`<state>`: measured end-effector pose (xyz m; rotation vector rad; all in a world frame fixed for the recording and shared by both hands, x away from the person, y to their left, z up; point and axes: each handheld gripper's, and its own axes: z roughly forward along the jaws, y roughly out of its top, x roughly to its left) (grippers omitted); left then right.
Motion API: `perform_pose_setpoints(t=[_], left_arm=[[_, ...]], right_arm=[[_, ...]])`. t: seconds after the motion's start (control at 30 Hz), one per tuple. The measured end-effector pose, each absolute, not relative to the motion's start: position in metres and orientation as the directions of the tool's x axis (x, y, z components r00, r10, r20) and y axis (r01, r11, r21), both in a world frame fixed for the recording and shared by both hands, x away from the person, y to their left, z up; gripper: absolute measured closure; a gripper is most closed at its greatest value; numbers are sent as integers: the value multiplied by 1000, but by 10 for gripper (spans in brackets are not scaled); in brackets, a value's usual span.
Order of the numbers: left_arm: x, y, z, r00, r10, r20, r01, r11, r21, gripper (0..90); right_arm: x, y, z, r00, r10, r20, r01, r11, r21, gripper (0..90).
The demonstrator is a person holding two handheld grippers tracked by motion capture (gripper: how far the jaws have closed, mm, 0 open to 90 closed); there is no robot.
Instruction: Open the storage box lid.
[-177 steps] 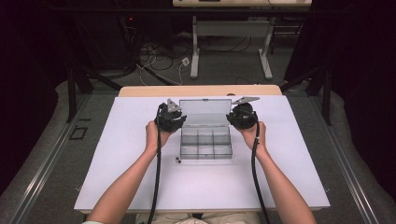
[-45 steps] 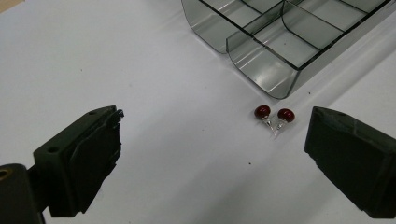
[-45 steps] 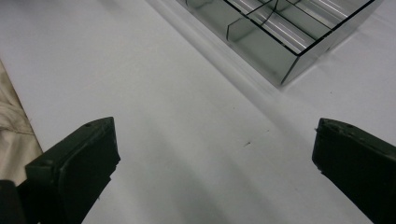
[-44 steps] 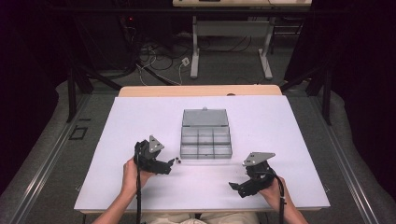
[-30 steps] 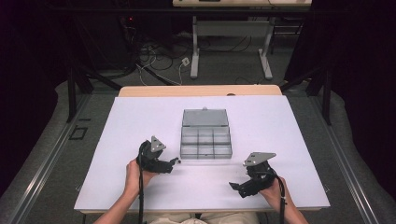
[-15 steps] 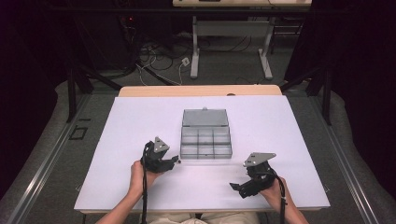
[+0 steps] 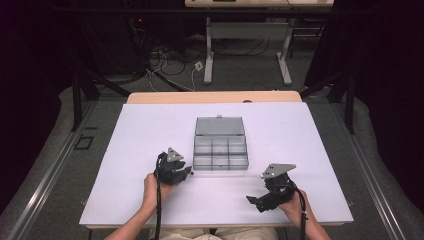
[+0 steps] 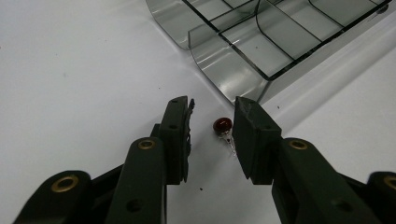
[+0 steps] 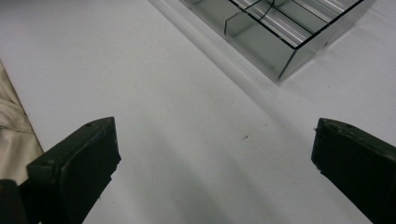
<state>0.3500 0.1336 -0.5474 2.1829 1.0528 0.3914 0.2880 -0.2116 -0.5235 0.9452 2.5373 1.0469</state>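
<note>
Left gripper (image 8: pixel 212 128), jaws just closing but not yet touching, straddles a red LED (image 8: pixel 222 125) beside the compartment box (image 8: pixel 261 51) for pickup; right gripper (image 9: pixel 212 154) waits wide open.

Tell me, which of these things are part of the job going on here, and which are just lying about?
Part of the job:
- small red LED, on the table between the left gripper fingers, which have just been closing around it
- clear compartment box, lid open
- right gripper, open, waiting

Just lying about:
- cables on the floor
- desk frame behind
</note>
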Motion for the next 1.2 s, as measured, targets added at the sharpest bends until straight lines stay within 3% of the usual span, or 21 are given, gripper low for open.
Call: perform_pose_setpoints(t=[0.9, 0.97, 1.2], left_arm=[[352, 131, -557, 671, 742, 11, 544, -502, 672, 805], [350, 130, -557, 673, 740, 9, 546, -504, 669, 893], [351, 131, -557, 688, 725, 26, 528, -526, 667, 894]], right_arm=[[289, -211, -525, -765, 643, 25, 477, 540, 693, 4], [289, -211, -525, -767, 641, 27, 478, 543, 691, 3], [288, -210, -525, -763, 646, 22, 477, 540, 694, 3]])
